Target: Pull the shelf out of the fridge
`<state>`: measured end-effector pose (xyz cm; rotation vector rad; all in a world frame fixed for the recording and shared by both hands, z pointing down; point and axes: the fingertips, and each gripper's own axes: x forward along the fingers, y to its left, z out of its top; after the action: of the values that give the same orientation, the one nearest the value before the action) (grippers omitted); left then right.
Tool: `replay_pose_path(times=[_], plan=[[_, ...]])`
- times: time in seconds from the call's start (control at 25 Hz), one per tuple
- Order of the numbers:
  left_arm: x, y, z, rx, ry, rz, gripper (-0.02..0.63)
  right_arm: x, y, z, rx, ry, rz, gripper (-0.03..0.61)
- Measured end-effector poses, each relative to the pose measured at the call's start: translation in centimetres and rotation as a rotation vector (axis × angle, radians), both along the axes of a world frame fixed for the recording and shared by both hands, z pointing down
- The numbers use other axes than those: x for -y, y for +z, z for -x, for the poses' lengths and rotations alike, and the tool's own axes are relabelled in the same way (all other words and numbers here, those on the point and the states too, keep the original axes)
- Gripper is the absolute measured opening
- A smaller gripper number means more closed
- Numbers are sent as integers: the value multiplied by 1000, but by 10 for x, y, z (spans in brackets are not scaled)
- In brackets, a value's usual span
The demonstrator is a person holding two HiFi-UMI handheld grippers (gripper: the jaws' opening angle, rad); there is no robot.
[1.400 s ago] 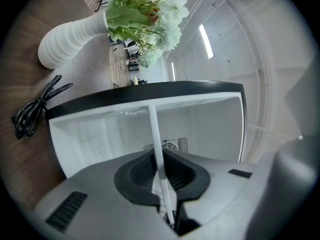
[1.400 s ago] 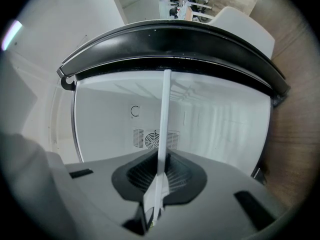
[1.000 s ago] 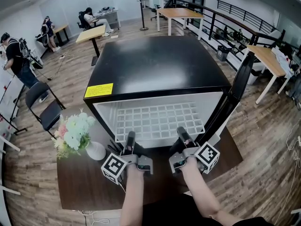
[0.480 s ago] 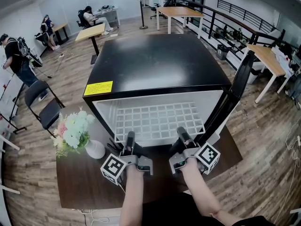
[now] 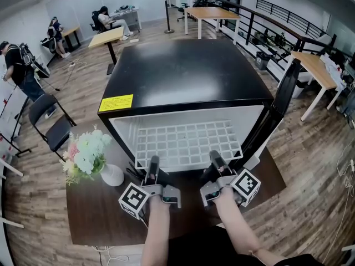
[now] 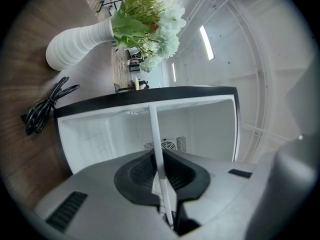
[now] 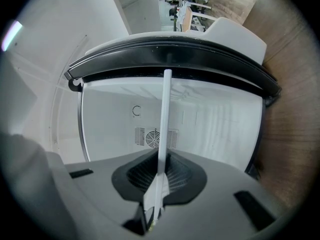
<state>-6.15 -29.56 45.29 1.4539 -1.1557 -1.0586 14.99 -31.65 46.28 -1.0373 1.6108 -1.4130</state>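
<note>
Spotter: Shelf position?
Me: White wire shelf [image 5: 188,144] lies inside the open fridge [image 5: 183,76], front edge at the mouth. Left hand-held gripper [image 5: 153,162] and right hand-held gripper [image 5: 214,157] are both clamped on that front edge.
Spotter: Risks?
Me: Uneven pull, I reckon. One side leading could cock it and jam it against the walls. That thin edge might slip the pads too.
Spotter: Surroundings?
Me: Dark wood counter [image 5: 100,220], flower vase [image 5: 112,176] near my left; a swing could clip it. Open office, plank floor.
</note>
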Motion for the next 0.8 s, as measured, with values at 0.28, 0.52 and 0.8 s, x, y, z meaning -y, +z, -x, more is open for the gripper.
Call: replay_pose_path(times=[0.28, 0.52, 0.8], plan=[[-2, -2, -1, -7, 1, -1, 29, -2, -1, -1, 2, 3, 3, 12], [-4, -2, -1, -4, 3, 0, 29, -4, -2, 0, 5, 5, 6, 12], [-9, -2, -2, -9, 4, 4, 29, -9, -1, -2, 7, 8, 8, 12]])
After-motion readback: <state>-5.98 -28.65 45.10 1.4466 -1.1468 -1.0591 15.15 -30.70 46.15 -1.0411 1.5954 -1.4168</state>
